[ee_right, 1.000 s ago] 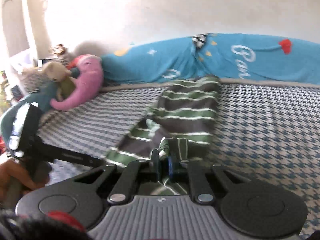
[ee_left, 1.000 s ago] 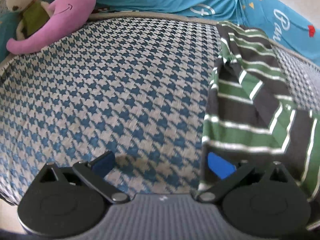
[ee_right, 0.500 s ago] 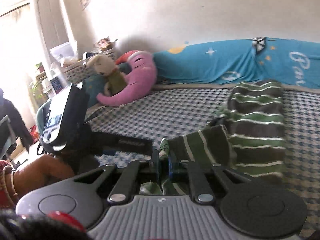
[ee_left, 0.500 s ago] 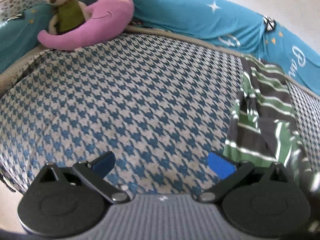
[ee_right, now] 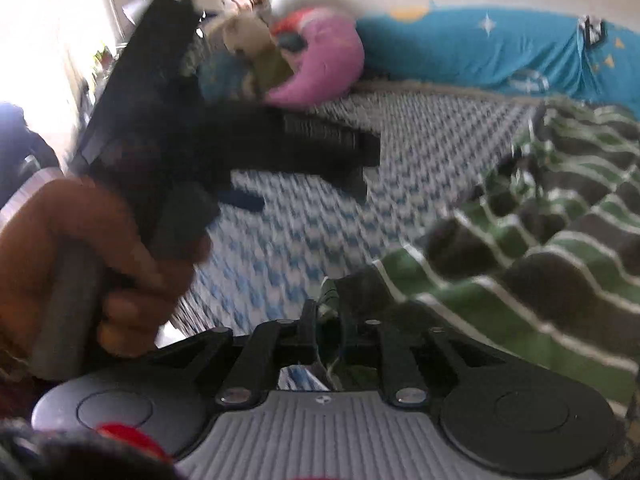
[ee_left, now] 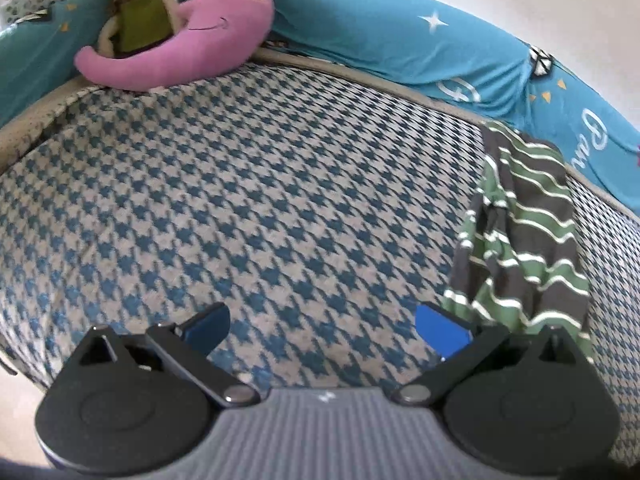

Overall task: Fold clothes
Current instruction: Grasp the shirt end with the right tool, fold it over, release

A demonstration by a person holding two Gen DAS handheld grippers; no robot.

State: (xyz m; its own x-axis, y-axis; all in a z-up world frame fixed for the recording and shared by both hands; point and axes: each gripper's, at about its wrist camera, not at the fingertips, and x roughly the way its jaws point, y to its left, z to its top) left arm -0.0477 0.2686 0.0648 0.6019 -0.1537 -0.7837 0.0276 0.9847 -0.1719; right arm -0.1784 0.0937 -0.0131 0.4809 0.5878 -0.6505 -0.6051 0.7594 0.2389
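- Person's hand, far left of the right wrist view, grips the left tool's handle; blurred.
- Left gripper: fingers wide apart, holding nothing, over bare checked bed cover. A second ago its right pad sat at the shirt's near edge; now it is off the cloth, shirt lying further right.
- Right gripper: pinched tight on a fold of the striped shirt, same grip as a second ago, but the cloth now trails up to the right, bunched, probably lifted off the bed; blur makes this unsure.
- Judgement: shirt is being dragged or repositioned by the right tool alone; no fold made yet.
- Shirt sits on the bed's right side, near the blue bolster.
- Containers: none in view.
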